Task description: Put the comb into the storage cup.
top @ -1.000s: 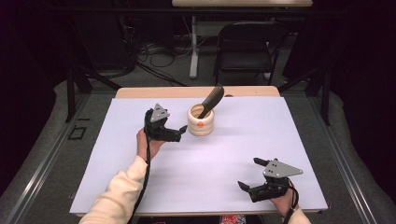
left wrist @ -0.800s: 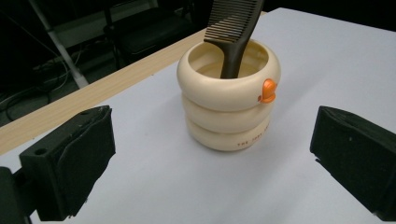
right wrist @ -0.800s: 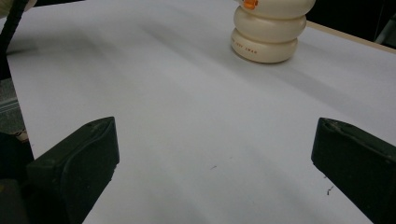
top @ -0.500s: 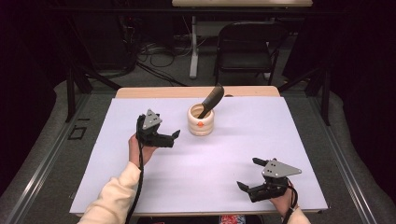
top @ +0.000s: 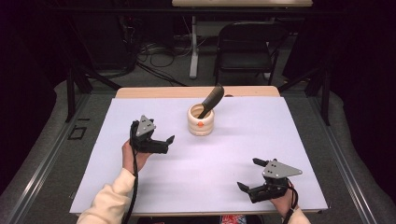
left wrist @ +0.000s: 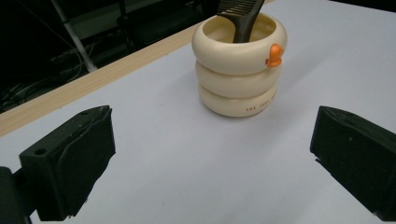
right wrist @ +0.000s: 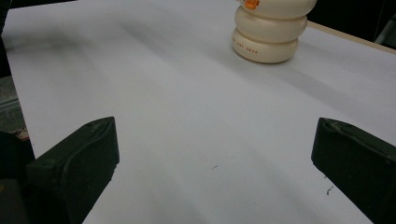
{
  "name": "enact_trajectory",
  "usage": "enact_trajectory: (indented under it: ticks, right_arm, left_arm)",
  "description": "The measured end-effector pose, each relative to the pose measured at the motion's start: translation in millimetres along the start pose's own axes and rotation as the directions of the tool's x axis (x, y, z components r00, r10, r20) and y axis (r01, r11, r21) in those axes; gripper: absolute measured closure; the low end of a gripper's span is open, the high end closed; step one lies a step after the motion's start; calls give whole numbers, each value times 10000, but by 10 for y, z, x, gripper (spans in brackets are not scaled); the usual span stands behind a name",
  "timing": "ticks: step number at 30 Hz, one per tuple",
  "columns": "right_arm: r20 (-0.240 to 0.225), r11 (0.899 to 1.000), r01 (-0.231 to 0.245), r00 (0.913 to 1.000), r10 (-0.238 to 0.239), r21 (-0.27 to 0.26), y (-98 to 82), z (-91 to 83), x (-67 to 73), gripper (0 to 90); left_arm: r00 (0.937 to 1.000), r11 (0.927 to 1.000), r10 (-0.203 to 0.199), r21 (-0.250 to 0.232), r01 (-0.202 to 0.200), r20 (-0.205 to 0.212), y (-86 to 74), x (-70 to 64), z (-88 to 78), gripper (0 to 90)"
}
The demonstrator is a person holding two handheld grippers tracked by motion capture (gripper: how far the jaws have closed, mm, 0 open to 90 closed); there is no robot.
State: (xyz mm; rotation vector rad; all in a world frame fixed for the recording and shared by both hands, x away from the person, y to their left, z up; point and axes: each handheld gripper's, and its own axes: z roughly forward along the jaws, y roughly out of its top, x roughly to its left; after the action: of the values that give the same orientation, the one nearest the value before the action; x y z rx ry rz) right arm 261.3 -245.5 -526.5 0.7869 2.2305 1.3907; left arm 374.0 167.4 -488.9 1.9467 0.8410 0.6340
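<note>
- Since the comb looks light, stiff and smooth, its upper end should be pinched.
- It leans in the cream holder, ahead of the spread jaws of the left gripper.
- The jaws of the right gripper are also spread, empty.

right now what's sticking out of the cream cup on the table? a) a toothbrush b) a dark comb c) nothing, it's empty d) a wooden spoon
b: a dark comb stands tilted in the cream cup, its teeth visible at the top in the left gripper view, and its dark end leans out over the rim in the high view.
</note>
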Motion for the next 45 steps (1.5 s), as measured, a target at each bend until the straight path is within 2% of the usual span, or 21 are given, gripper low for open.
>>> enact_trajectory:
  ticks: [9,14,26,37,45]
  right_arm:
    - [-23,10000,-41,10000,41,8,-1,7,2,4]
    - [-2,10000,-39,10000,39,28,-1,8,1,4]
    - [-1,10000,8,10000,-8,79,-4,13,5,4]
    - [-3,9999,13,10000,-13,106,-6,19,10,3]
    - [28,9999,-1,10000,0,132,-6,22,10,4]
  left_arm:
    - [10000,9999,-27,156,28,-49,-128,-20,-136,0]
    - [9998,9997,126,196,-122,-164,-178,-42,-227,0]
    - [9994,9995,-53,313,64,-351,-333,-8,-426,0]
    - [9980,9995,-288,101,294,-557,-466,-5,-624,0]
    - [9979,9989,-392,231,405,-525,-564,-20,-690,0]
